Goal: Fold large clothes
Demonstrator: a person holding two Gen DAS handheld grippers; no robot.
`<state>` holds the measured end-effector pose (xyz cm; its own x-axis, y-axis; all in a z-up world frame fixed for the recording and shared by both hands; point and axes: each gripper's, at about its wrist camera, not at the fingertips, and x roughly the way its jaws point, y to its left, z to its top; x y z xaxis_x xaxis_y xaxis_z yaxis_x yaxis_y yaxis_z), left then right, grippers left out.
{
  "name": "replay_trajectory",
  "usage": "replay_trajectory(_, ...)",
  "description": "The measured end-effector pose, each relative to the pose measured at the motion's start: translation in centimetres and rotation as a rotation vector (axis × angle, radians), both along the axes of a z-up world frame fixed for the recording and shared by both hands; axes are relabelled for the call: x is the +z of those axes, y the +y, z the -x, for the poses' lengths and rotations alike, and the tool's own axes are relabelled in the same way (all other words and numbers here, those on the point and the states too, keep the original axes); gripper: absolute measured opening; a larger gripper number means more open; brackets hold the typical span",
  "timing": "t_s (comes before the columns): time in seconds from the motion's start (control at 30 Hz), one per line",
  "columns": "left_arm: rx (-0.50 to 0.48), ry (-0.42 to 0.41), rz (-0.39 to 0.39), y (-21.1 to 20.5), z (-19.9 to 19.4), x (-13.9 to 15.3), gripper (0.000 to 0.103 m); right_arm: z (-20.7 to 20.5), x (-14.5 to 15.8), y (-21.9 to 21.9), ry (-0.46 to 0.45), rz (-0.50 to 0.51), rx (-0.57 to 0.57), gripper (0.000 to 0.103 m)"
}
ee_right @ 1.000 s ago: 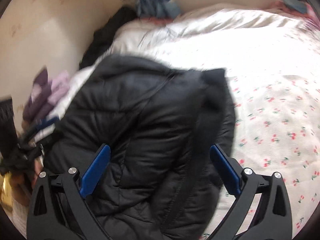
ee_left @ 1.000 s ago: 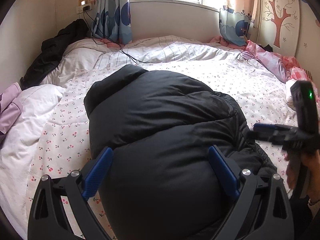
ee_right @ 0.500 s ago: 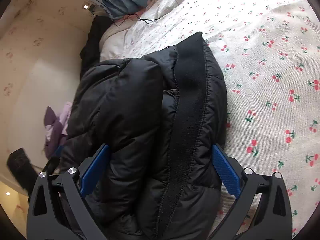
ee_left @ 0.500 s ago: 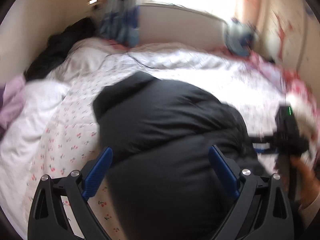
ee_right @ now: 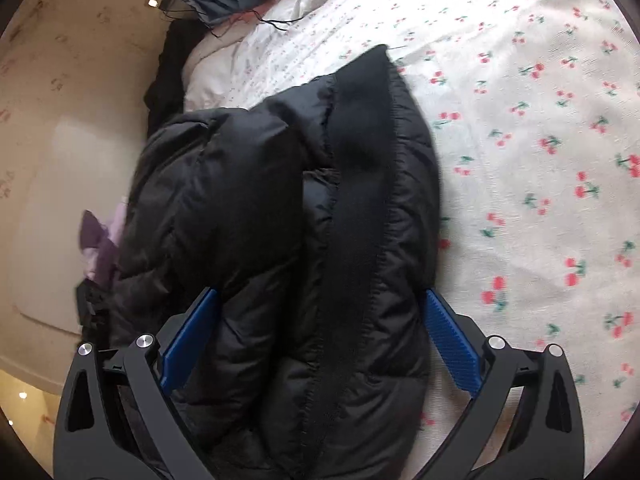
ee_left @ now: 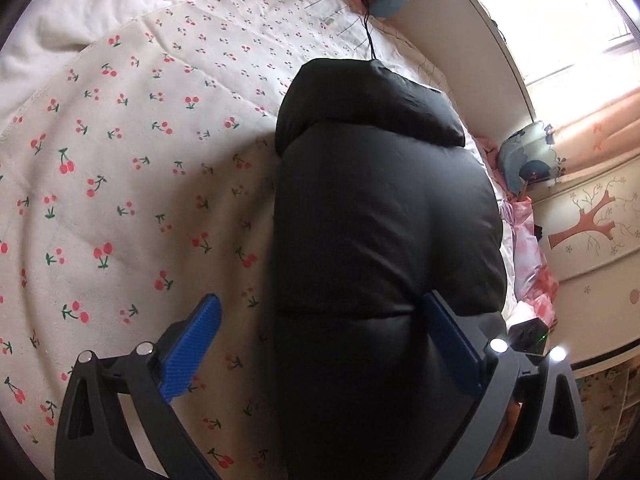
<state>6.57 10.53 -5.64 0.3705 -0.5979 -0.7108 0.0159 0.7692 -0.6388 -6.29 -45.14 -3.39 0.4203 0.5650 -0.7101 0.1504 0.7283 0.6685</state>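
A black puffer jacket (ee_left: 384, 240) lies folded into a thick bundle on the cherry-print bed sheet (ee_left: 120, 184). My left gripper (ee_left: 324, 344) is open and low at the bundle's near end: its right pad (ee_left: 452, 344) presses against the jacket and its left pad (ee_left: 192, 352) hangs over bare sheet. In the right wrist view the jacket (ee_right: 288, 220) shows its zipper band and a folded sleeve. My right gripper (ee_right: 320, 340) is open and straddles that end, the padding bulging between both pads. The right gripper (ee_left: 528, 336) peeks out behind the jacket, green light on.
A white duvet (ee_left: 100, 0) is bunched at the far side of the bed. A window wall with curtains (ee_left: 532, 160) and pink fabric (ee_left: 532, 264) sits just past the jacket. A black garment (ee_right: 168, 76) and purple clothes (ee_right: 100, 248) lie by the wall; a thin cable (ee_right: 276, 22) crosses the sheet.
Both grippers have dropped closer to the jacket and rolled sideways. The left one now has its right pad against the bundle; the right one straddles the zipper end. Both stay open.
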Motion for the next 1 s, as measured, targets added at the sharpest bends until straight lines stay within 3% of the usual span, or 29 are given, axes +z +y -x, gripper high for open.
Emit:
replay_trajectory(0.07,0.005,-0.004,-0.005,0.1,0.0,0.2,0.096,0.3,-0.8,-0.5,0.016,-0.049,0.008,0.096)
replay_trajectory(0.17,0.026,-0.028,-0.083,0.4,-0.1,0.8,0.096,0.2,-2.0,0.1,0.039,-0.25,0.075,0.096)
replay_trajectory(0.2,0.029,-0.029,-0.098,0.9,0.0,0.8,0.096,0.2,-2.1,0.5,0.034,-0.271,0.098,0.096)
replay_trajectory(0.3,0.001,-0.005,-0.102,0.6,0.0,0.2,0.096,-0.3,-2.0,1.4,0.042,-0.169,0.121,0.096)
replay_trajectory(0.4,-0.046,0.044,0.023,0.2,-0.3,-0.8,0.096,-0.7,-2.8,1.5,0.043,-0.245,0.116,0.097)
replay_trajectory(0.47,-0.117,0.095,0.187,-0.8,-0.6,-2.1,0.096,-0.9,-3.3,1.7,0.034,-0.292,0.126,0.097)
replay_trajectory(0.5,-0.128,0.095,0.22,-1.3,-0.5,-2.2,0.096,-0.9,-3.4,1.8,0.027,-0.309,0.128,0.097)
replay_trajectory(0.6,-0.153,-0.019,0.18,-2.9,0.2,-0.4,0.096,-1.0,-2.8,2.5,-0.042,-0.338,0.153,0.097)
replay_trajectory(0.8,-0.172,-0.3,0.114,-2.8,2.8,5.9,0.092,-2.3,2.0,6.6,-0.223,-0.322,0.228,0.097)
replay_trajectory(0.9,-0.107,-0.368,0.109,0.3,3.2,7.6,0.092,-4.1,4.5,10.6,-0.303,-0.325,0.286,0.097)
replay_trajectory(1.0,-0.016,-0.36,0.056,4.0,2.4,7.8,0.092,-6.3,3.1,15.0,-0.238,-0.308,0.328,0.097)
